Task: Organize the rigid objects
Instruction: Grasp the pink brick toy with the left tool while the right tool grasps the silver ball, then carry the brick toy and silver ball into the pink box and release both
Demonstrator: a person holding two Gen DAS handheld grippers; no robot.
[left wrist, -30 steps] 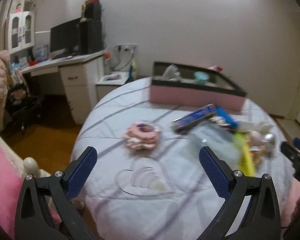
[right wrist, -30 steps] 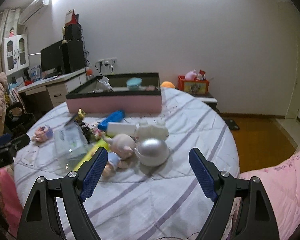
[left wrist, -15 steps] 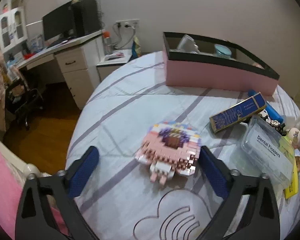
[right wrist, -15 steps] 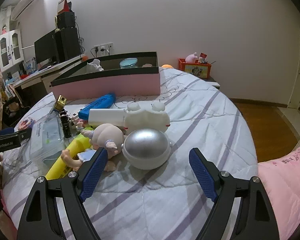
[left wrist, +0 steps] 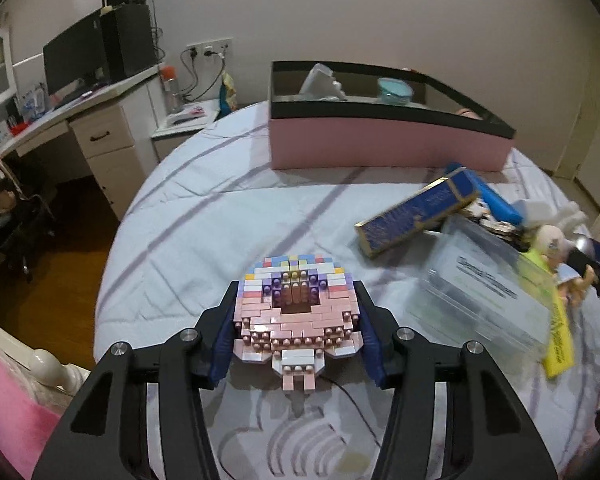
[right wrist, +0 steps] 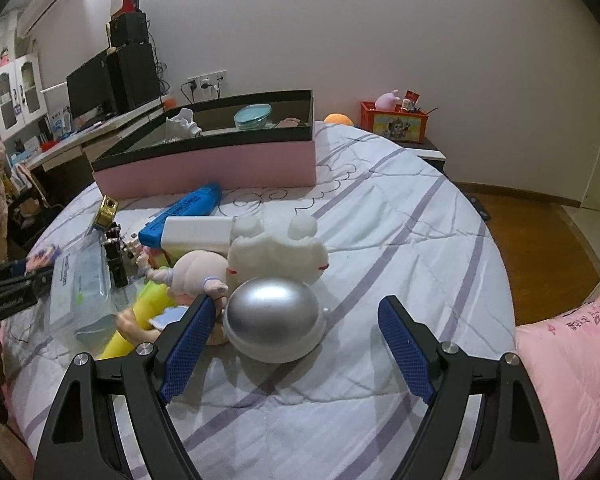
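pink brick-built figure [left wrist: 296, 316] sits on the bed [left wrist: 204, 216], near its front edge, between the blue pads of my left hand-held gripper [left wrist: 298, 334]; jaws closing, pads look on its sides. right hand-held gripper [right wrist: 300, 344] is wide, silver dome [right wrist: 274, 316] by its left pad, not gripped. pink box [right wrist: 220, 160] further back.

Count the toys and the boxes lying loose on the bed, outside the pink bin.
Toys: 3 (brick model, doll, white plush)
Boxes: 4 (blue-gold box, blue case, white box, clear box)
Total: 7
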